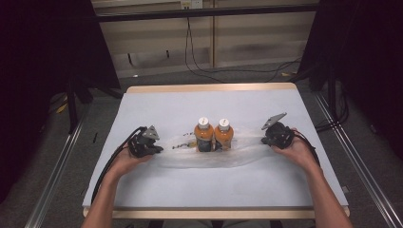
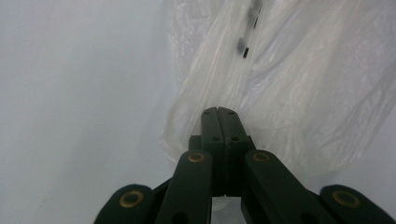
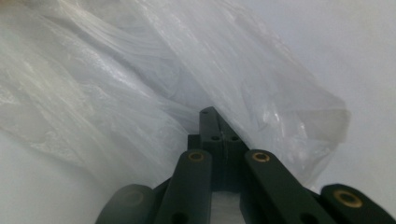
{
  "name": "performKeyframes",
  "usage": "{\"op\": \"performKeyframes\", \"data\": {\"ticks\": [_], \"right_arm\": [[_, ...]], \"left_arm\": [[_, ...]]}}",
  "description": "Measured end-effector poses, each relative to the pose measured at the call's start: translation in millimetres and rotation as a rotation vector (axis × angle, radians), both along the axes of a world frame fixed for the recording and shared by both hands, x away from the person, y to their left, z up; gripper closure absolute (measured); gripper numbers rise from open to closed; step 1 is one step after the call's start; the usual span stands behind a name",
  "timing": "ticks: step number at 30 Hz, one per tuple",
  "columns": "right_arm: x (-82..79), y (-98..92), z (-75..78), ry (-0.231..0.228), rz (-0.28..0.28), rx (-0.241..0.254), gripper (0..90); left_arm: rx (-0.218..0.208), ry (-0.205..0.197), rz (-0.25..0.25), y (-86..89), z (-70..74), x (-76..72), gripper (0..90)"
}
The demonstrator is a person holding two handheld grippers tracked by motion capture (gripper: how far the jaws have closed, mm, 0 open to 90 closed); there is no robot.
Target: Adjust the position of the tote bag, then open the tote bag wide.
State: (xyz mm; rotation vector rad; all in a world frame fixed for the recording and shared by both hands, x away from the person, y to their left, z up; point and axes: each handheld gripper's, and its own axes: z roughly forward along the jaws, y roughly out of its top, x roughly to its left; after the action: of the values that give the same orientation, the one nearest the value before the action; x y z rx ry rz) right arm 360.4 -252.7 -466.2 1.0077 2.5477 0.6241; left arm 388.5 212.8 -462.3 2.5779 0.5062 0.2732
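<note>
A clear plastic bag (image 1: 209, 156) lies stretched across the white table (image 1: 209, 185). Two orange drink bottles (image 1: 214, 135) with white caps stand upright side by side at its middle. My left gripper (image 1: 159, 149) is at the bag's left end, jaws pressed together on the plastic film (image 2: 219, 84). My right gripper (image 1: 264, 140) is at the bag's right end, jaws likewise clamped on the film (image 3: 140, 93). Each gripper is held in a hand, and the bag runs between them.
The table has a wooden rim (image 1: 209, 88) at the far edge. Beyond it, black cables (image 1: 199, 61) lie on the floor. Metal rails (image 1: 57, 166) run along both sides of the table.
</note>
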Motion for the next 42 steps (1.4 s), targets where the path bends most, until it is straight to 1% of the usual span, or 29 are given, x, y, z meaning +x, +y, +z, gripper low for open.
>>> {"op": "performKeyframes", "data": {"ticks": [1,2,4,5,6,7,8,11,13,14,15,18,19,20,21,23,24,25,28,29,31,32,33,35,36,38,40,41,42], "right_arm": [[-1.5,-0.3,0.1,0.004,-0.009,0.004,90.0],[-1.5,-0.3,0.1,0.004,-0.009,0.004,90.0],[-3.5,-1.7,0.5,0.012,-0.005,0.007,90.0],[-4.1,-3.6,0.5,0.012,0.005,0.013,90.0],[-5.3,-3.8,0.5,0.017,-0.004,0.017,90.0],[-5.0,-4.5,0.3,0.009,0.006,0.016,90.0],[-5.9,-4.7,0.3,0.009,0.004,0.016,90.0],[-6.0,-5.4,0.5,0.016,0.005,0.019,90.0],[-5.1,-5.4,0.6,0.022,0.002,0.025,90.0],[-4.7,-5.4,0.4,0.016,-0.001,0.03,90.0],[-4.4,-5.5,0.2,0.013,0.002,0.034,90.0],[-2.5,-7.6,0.0,0.013,0.005,0.072,90.0],[-2.2,-7.9,0.1,0.013,0.001,0.084,90.0],[-1.6,-8.8,0.4,0.008,0.002,0.099,90.0],[-1.2,-9.4,0.9,0.004,0.003,0.114,90.0],[-1.0,-11.1,3.6,-0.002,-0.002,0.17,90.0],[-1.5,-11.8,5.0,0.0,0.002,0.188,90.0],[-1.9,-12.1,6.3,-0.009,0.008,0.208,90.0],[-5.0,-10.6,11.1,-0.029,0.012,0.229,90.0],[-5.7,-10.1,11.9,-0.03,0.023,0.239,90.0],[-8.2,-9.0,15.1,-0.041,0.021,0.236,90.0],[-8.9,-9.0,16.6,-0.045,0.025,0.253,90.0],[-9.8,-9.0,18.6,-0.053,0.024,0.268,90.0],[-11.4,-8.7,23.3,-0.066,0.04,0.31,90.0],[-12.6,-7.7,25.8,-0.073,0.04,0.322,90.0],[-14.7,-5.4,30.4,-0.078,0.052,0.34,90.0],[-15.7,-3.5,33.7,-0.085,0.063,0.366,89.9],[-15.8,-2.6,34.8,-0.088,0.065,0.377,88.1],[-15.4,-2.1,35.7,-0.088,0.071,0.394,86.6]], "left_arm": [[0.015,-0.004,-0.004,-2.0,0.5,-0.8,90.0],[0.015,-0.004,-0.004,-2.0,0.5,-0.8,90.0],[0.009,-0.009,-0.001,-1.0,0.1,-1.0,90.0],[-0.006,0.001,0.008,0.7,-0.5,-0.6,90.0],[-0.022,0.002,0.014,3.3,-1.1,0.2,90.0],[-0.008,0.006,0.01,4.6,-0.1,0.6,90.0],[-0.028,0.015,0.026,4.6,-1.0,0.1,90.0],[-0.029,0.02,0.023,6.5,-0.7,1.7,90.0],[-0.074,0.046,0.039,9.6,-2.1,4.2,90.0],[-0.075,0.053,0.031,11.1,-1.9,5.5,90.0],[-0.096,0.059,0.039,11.2,-2.8,6.0,90.0],[-0.105,0.066,0.036,11.8,-2.2,8.3,90.0],[-0.121,0.072,0.038,12.0,-2.0,9.3,90.0],[-0.11,0.07,0.023,12.9,-0.8,10.5,90.0],[-0.123,0.064,0.028,12.5,-0.4,10.5,90.0],[-0.173,0.07,0.053,11.9,1.1,9.1,90.0],[-0.2,0.065,0.075,11.0,1.6,7.1,90.0],[-0.169,0.052,0.058,12.9,5.0,7.6,90.0],[-0.19,0.038,0.066,14.4,8.2,6.0,90.0],[-0.198,0.03,0.07,14.8,9.5,5.3,90.0],[-0.226,0.02,0.088,16.0,13.0,3.2,85.5],[-0.231,0.017,0.086,17.4,15.8,2.3,84.9],[-0.25,0.011,0.094,18.6,18.5,1.0,83.1],[-0.293,0.018,0.094,21.6,23.9,-1.6,70.8],[-0.305,0.001,0.102,22.1,26.5,-3.5,65.8],[-0.319,-0.01,0.11,23.4,31.7,-5.1,57.1],[-0.345,-0.018,0.132,23.3,35.2,-5.8,43.7],[-0.347,-0.024,0.133,23.6,37.4,-6.3,40.6],[-0.368,-0.025,0.136,23.0,38.2,-6.3,38.2]]}}
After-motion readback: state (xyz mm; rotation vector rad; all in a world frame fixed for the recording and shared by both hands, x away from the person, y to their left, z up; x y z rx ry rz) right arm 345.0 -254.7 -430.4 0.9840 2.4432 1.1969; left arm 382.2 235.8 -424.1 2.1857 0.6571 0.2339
